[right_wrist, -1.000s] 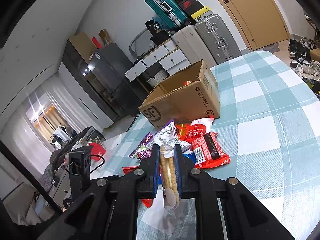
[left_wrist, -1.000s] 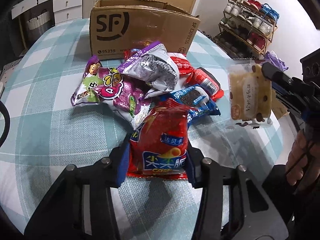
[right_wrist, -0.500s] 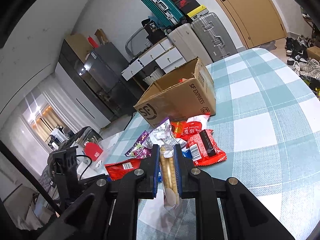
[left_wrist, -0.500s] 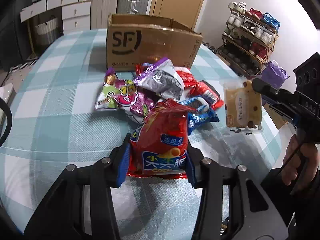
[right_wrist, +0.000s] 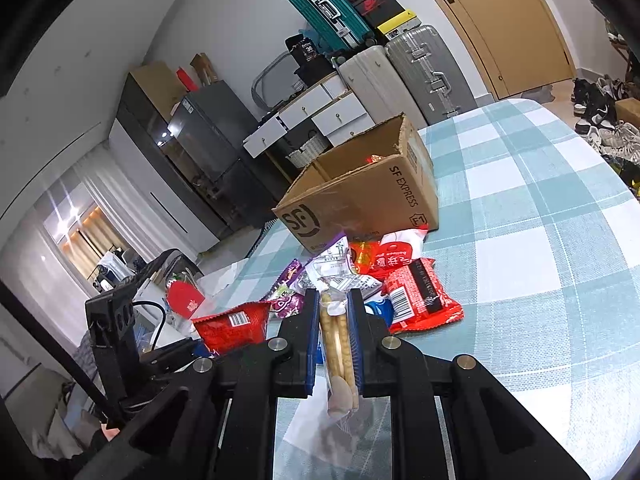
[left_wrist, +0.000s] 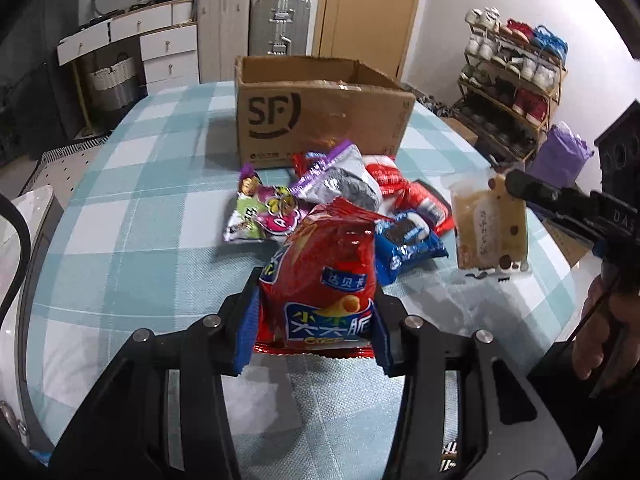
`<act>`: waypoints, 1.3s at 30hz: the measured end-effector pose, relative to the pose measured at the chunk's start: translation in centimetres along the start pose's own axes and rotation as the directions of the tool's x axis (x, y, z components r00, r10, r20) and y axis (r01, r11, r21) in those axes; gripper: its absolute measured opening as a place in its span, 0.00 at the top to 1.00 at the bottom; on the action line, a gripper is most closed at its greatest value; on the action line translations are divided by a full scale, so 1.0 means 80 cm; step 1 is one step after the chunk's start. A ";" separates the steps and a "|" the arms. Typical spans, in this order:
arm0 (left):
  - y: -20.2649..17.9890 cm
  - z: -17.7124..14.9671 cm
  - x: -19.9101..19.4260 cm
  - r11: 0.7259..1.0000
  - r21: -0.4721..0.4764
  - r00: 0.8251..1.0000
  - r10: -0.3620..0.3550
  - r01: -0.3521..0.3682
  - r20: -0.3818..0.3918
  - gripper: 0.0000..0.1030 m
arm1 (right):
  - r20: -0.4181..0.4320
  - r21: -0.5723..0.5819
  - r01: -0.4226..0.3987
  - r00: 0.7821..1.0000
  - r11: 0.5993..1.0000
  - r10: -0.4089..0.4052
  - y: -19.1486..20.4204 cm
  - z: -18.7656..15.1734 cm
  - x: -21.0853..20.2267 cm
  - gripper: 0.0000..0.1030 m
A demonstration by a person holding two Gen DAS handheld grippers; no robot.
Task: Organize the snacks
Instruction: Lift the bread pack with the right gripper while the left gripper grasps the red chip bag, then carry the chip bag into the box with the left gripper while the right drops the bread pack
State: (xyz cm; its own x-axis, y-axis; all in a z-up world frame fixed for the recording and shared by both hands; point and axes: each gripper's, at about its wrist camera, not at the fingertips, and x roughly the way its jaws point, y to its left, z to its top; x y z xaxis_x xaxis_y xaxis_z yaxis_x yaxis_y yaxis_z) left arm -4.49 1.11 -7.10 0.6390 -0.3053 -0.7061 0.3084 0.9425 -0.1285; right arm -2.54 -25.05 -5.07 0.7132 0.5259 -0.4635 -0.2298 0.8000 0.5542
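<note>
A round table with a blue checked cloth [left_wrist: 132,216] carries an open SF cardboard box [left_wrist: 320,120] at upper centre and a heap of snack packets [left_wrist: 340,200] just before it. At the bottom centre, the left gripper [left_wrist: 314,320] pinches a red chips bag [left_wrist: 324,280], held above the cloth. The right gripper [right_wrist: 334,332] presses on a clear packet, probably of biscuits [right_wrist: 338,344].

A box [left_wrist: 324,120] stands at the far side of the desk [left_wrist: 132,240], open end up. Just before it lies a heap of snacks [left_wrist: 340,204], the nearest ones touching its front wall. Nearer than the heap, a chip bag [left_wrist: 324,280] sits upright between the left gripper's [left_wrist: 314,328] fingers. Right of the heap, clear above the desk, a biscuit pack [left_wrist: 490,228] hangs from the right gripper [right_wrist: 334,340]. Behind the box stand suitcases [left_wrist: 278,26] and drawers [left_wrist: 160,52]; a shoe rack [left_wrist: 516,76] is far right.
</note>
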 end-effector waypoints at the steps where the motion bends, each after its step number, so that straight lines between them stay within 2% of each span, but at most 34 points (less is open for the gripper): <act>1: 0.001 0.002 -0.004 1.000 -0.002 1.000 -0.004 0.004 0.004 0.58 | -0.001 0.002 -0.003 1.000 1.000 0.003 0.002 0.001 -0.001 0.86; 10: 0.005 0.042 -0.045 1.000 0.001 0.999 -0.025 0.025 0.029 0.58 | 0.022 -0.018 -0.018 1.000 1.000 0.019 0.029 0.027 -0.018 0.86; 15: 0.002 0.089 -0.076 0.998 0.005 0.997 -0.059 0.059 0.047 0.58 | 0.054 -0.060 -0.051 0.997 0.997 0.055 0.061 0.061 -0.034 0.86; 18: 0.001 0.123 -0.091 0.999 0.023 0.998 -0.039 0.037 0.057 0.58 | 0.064 -0.083 -0.072 0.995 0.994 0.077 0.082 0.089 -0.040 0.86; 22: 0.000 0.173 -0.105 0.998 0.029 0.996 -0.056 0.054 0.068 0.58 | 0.081 -0.090 -0.094 0.991 0.991 0.102 0.104 0.132 -0.047 0.86; 26: -0.006 0.219 -0.111 0.998 0.049 0.996 -0.030 0.026 0.079 0.57 | 0.094 -0.098 -0.092 0.990 0.991 0.101 0.120 0.173 -0.049 0.86; 31: -0.009 0.280 -0.090 0.998 0.064 0.998 -0.025 0.021 0.064 0.57 | 0.090 -0.108 -0.061 0.993 0.992 0.071 0.127 0.216 -0.037 0.86; 35: -0.009 0.322 -0.060 0.997 0.074 0.999 -0.018 0.015 0.039 0.57 | 0.109 -0.041 -0.093 0.989 0.995 0.097 0.118 0.251 -0.025 0.86; 37: -0.004 0.342 -0.039 0.999 0.050 0.999 -0.021 0.020 0.027 0.57 | 0.115 -0.044 -0.074 0.990 0.996 0.078 0.115 0.270 -0.013 0.86; 39: -0.001 0.358 -0.016 0.998 0.053 1.000 0.013 -0.014 0.018 0.57 | 0.104 -0.044 -0.058 0.993 0.997 0.062 0.110 0.288 0.004 0.86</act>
State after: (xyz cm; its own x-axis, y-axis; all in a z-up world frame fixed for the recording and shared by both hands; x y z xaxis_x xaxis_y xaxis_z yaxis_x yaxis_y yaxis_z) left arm 14.83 -2.43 13.75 0.6555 -0.2952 -0.6951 0.3362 0.9383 -0.0814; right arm 10.89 -24.47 15.58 0.7625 0.5418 -0.3536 -0.2998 0.7802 0.5489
